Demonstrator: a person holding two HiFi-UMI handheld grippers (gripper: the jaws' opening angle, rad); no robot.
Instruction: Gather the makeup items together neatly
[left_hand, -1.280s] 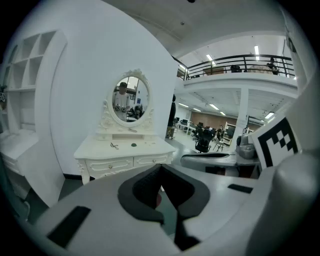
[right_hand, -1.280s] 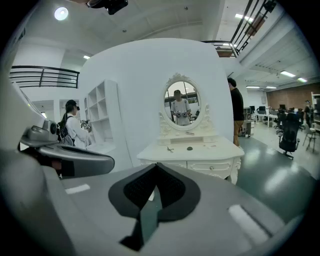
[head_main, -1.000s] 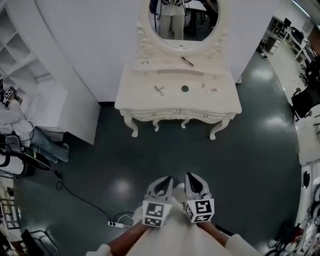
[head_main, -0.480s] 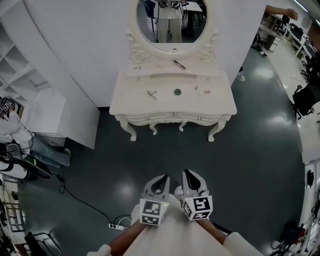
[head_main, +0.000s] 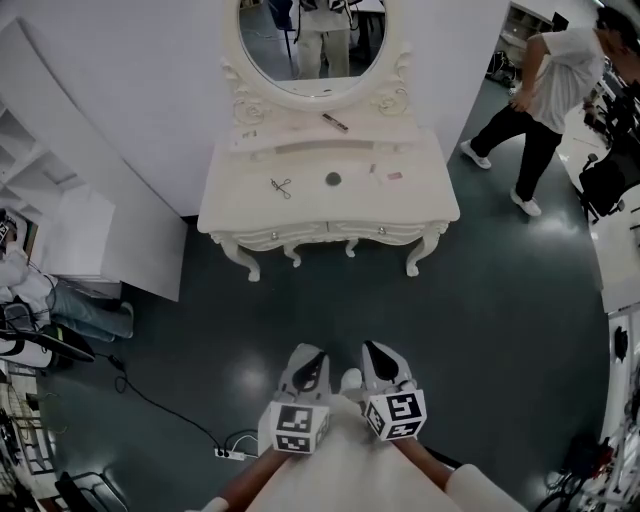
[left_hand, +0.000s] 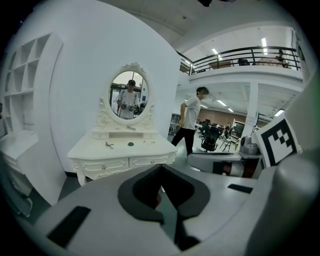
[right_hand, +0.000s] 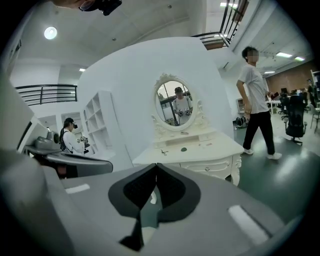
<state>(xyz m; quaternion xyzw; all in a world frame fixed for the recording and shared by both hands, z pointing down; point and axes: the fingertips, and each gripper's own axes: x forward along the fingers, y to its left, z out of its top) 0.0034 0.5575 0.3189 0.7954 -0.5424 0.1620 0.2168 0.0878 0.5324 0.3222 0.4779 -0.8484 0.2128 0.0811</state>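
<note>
My left tool (head_main: 305, 355) has its jaws pressed together, tip to tip, with nothing pinched between them. My right tool (head_main: 378, 350) is just beside it, also closed tip to tip and empty. Both point ahead over the dark glossy floor (head_main: 480, 300).

The makeup items are well apart from both tools, straight ahead on the white desk (head_main: 300, 208). A scissor-like eyelash curler (head_main: 281, 186) lies ahead and slightly to the left of the left tool. A small round dark compact (head_main: 333, 179) lies beside it, roughly in line with the gap between my tools. Two tiny pale items (head_main: 394, 176) sit ahead of the right tool; I cannot tell what they are. Farther back, a dark slim stick (head_main: 335, 122) rests on the raised ledge (head_main: 300, 145) under the oval mirror (head_main: 312, 40).

Beyond the right tool and off to its right, a person (head_main: 545, 90) in a white top stands on the floor. Left of the left tool, a black cable runs to a power strip (head_main: 232, 450), and white shelving (head_main: 60, 180) stands farther out.
</note>
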